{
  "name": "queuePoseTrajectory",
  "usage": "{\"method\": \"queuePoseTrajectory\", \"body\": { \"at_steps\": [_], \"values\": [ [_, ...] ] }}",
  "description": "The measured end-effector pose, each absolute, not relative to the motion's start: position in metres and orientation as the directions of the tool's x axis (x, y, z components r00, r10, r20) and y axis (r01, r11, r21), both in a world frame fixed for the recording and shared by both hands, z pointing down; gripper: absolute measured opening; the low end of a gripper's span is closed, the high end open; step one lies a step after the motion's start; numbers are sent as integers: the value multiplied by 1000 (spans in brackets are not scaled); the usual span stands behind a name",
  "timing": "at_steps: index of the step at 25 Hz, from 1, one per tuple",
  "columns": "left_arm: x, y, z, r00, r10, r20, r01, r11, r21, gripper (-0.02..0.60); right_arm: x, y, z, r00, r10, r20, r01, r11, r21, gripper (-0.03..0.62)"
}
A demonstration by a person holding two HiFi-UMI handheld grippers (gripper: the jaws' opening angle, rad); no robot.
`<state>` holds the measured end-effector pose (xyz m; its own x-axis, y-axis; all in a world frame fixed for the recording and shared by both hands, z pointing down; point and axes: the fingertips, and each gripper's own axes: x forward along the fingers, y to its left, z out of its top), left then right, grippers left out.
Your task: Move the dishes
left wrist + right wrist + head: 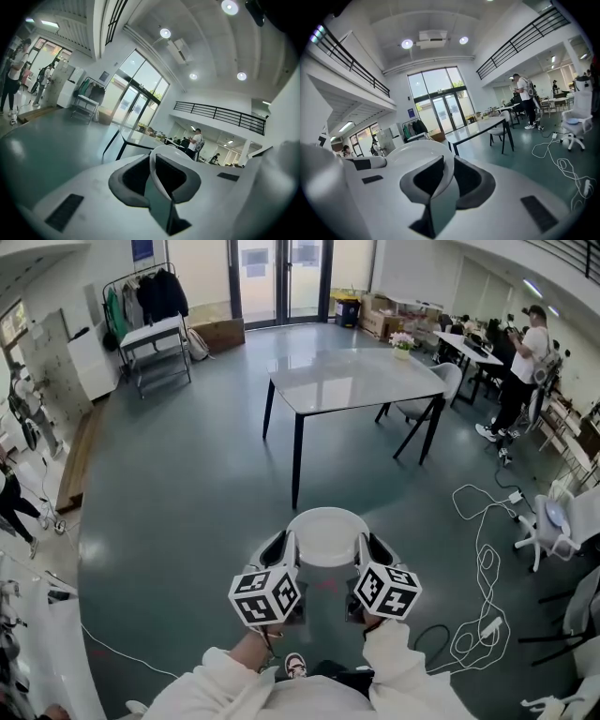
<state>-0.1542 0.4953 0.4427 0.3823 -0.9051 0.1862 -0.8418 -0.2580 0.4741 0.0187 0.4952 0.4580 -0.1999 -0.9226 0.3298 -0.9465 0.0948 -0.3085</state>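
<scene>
A round white plate (326,534) hangs in the air above the green floor, carried between my two grippers. My left gripper (278,548) is shut on its left rim and my right gripper (374,548) on its right rim. In the left gripper view the plate's thin white rim (153,165) stands pinched between the dark pads (132,176) of the left gripper (154,163). In the right gripper view the plate (415,151) spreads to the left, its edge clamped in the right gripper (446,165). The grey-topped table (352,379) stands ahead, some way off.
A dark chair (424,411) sits at the table's right end. White cables (483,582) loop over the floor at the right near a white office chair (551,521). A person (523,357) stands by desks at the far right. A clothes rack (148,298) stands at the back left.
</scene>
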Motion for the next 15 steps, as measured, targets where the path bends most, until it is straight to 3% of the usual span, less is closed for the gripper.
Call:
{"method": "queuePoseTrajectory", "body": {
  "at_steps": [15],
  "values": [
    [-156,456,451,404,-895,188,-832,-274,482,39,16,455,462,-167,-923,347,-967,85,-240,123]
  ]
}}
